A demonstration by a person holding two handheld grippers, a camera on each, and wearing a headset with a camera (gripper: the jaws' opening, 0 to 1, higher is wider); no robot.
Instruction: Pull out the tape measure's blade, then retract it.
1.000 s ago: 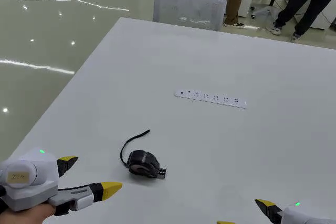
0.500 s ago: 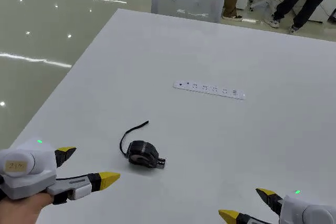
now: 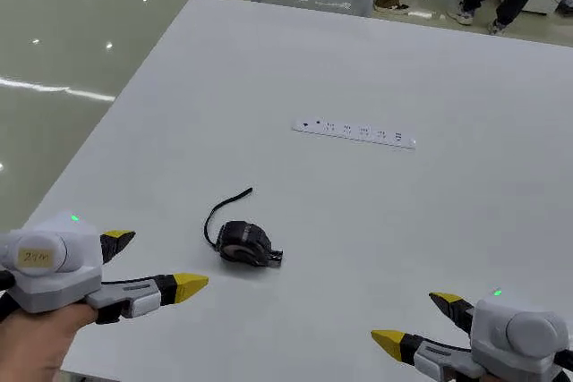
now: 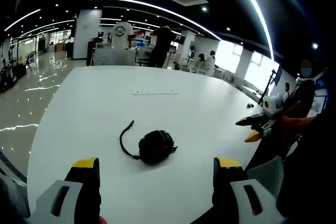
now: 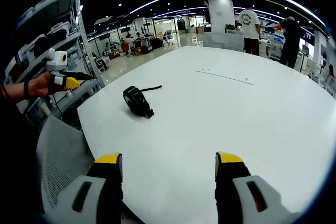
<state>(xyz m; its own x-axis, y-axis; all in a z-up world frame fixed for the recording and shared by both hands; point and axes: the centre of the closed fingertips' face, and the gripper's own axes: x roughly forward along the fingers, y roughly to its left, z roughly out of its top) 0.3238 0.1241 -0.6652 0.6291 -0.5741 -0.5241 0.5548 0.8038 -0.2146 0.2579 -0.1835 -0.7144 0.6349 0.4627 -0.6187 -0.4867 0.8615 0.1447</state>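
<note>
White bench (image 3: 358, 51), with a black tape measure (image 3: 244, 244) lying on its side toward the near left part. Blade wound in, just the end hook at the case mouth. Thin black wrist loop (image 3: 224, 212) curling off the case toward the far side. Beyond, well apart, a white power strip (image 3: 354, 132) flat on the bench. Left claw (image 3: 159, 261) spread wide, gripping nothing, near the tape measure. Right claw (image 3: 416, 321) likewise wide apart and empty, farther off by the near edge.

Left tongs (image 4: 155, 167) gape wide before the tape measure (image 4: 156, 146), blade seemingly retracted, on the table (image 4: 105, 93).
</note>
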